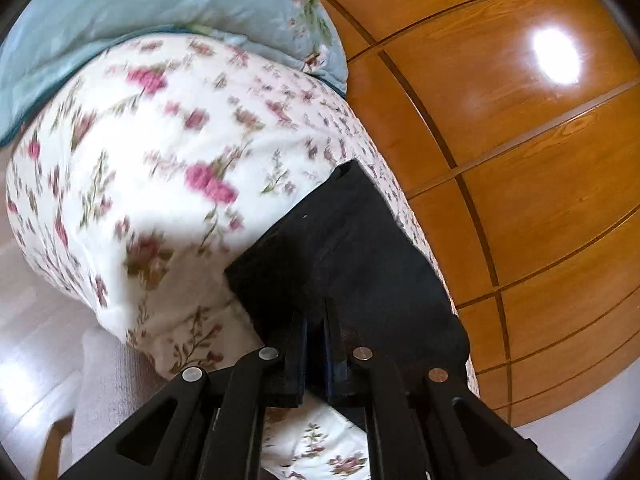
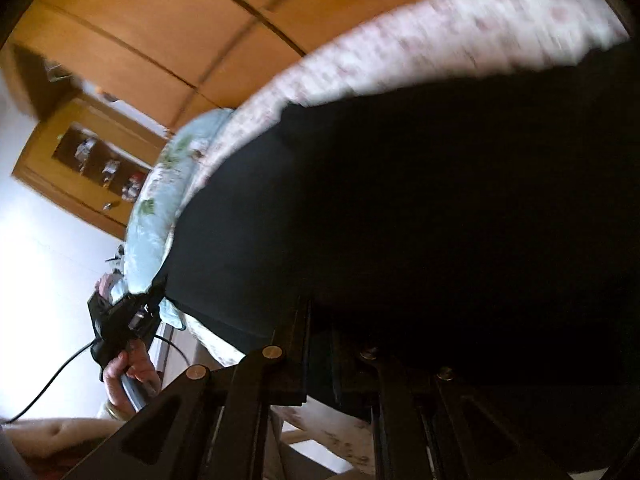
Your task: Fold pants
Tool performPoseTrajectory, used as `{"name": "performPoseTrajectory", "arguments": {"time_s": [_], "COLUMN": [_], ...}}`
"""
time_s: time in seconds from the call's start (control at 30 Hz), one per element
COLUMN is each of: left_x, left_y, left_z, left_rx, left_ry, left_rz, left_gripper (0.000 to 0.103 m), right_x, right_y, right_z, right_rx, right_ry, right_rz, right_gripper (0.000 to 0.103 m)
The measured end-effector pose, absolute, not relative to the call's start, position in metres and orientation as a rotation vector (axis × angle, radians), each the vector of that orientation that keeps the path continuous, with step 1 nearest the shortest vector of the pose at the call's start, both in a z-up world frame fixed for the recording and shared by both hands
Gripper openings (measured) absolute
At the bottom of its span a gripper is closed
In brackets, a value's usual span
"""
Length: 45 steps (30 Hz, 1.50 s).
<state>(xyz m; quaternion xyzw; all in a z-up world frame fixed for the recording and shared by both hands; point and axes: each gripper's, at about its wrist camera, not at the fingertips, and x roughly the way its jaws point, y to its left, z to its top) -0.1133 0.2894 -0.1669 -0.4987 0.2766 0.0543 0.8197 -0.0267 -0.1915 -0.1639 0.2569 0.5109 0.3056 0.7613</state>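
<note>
The black pants (image 1: 344, 248) are spread on the floral quilt (image 1: 160, 140) of the bed, along its edge beside the wooden wardrobe (image 1: 520, 140). The left gripper (image 1: 316, 320) is clamped on the pants' near edge — the right gripper (image 2: 320, 320) likewise is pinched onto the dark cloth. No writing can be read.

The pants (image 1: 344, 248) are plain black, and the quilt (image 1: 160, 152) under them is white with pink roses and green leaves. The pillow (image 1: 132, 4) is pale blue with a flower print at its end. The wall panels (image 1: 520, 140) are orange-brown wood with dark lines.
</note>
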Motion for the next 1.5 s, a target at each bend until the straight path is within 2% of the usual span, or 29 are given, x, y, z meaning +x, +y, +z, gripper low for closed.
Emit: {"name": "performPoseTrajectory", "arguments": {"time_s": [0.37, 0.53, 0.67, 0.77, 0.83, 0.87, 1.1, 1.3, 1.4, 1.5], "left_x": [-0.127, -0.133, -0.135, -0.136, -0.142, -0.143, -0.120, -0.057, -0.031, -0.013], "left_y": [0.290, 0.282, 0.282, 0.283, 0.285, 0.287, 0.299, 0.241, 0.199, 0.151], "left_z": [-0.131, -0.154, -0.156, -0.145, -0.136, -0.127, -0.091, -0.079, -0.084, -0.096], "left_rx": [-0.995, -0.993, -1.002, -0.981, -0.957, -0.928, -0.853, -0.701, -0.612, -0.544], "left_ry": [0.519, 0.603, 0.592, 0.565, 0.527, 0.502, 0.431, 0.523, 0.601, 0.685], "left_rz": [0.112, 0.151, 0.152, 0.173, 0.218, 0.251, 0.302, 0.112, -0.007, -0.140], "left_gripper": [0.006, 0.006, 0.007, 0.012, 0.018, 0.019, 0.021, 0.025, 0.025, 0.025], "right_x": [-0.033, -0.027, -0.026, -0.029, -0.033, -0.036, -0.044, -0.058, -0.059, -0.051], "right_y": [-0.196, -0.189, -0.195, -0.195, -0.200, -0.203, -0.238, -0.305, -0.346, -0.396], "right_z": [-0.137, -0.159, -0.170, -0.162, -0.154, -0.152, -0.139, -0.126, -0.123, -0.126], "right_rx": [0.507, 0.499, 0.545, 0.536, 0.525, 0.522, 0.561, 0.656, 0.676, 0.747], "right_ry": [1.042, 1.125, 1.125, 1.108, 1.079, 1.068, 1.009, 0.871, 0.812, 0.743], "right_rz": [0.736, 0.706, 0.689, 0.693, 0.691, 0.683, 0.550, 0.375, 0.235, 0.099], "right_gripper": [0.008, 0.008, 0.008, 0.015, 0.027, 0.028, 0.030, 0.032, 0.037, 0.037]}}
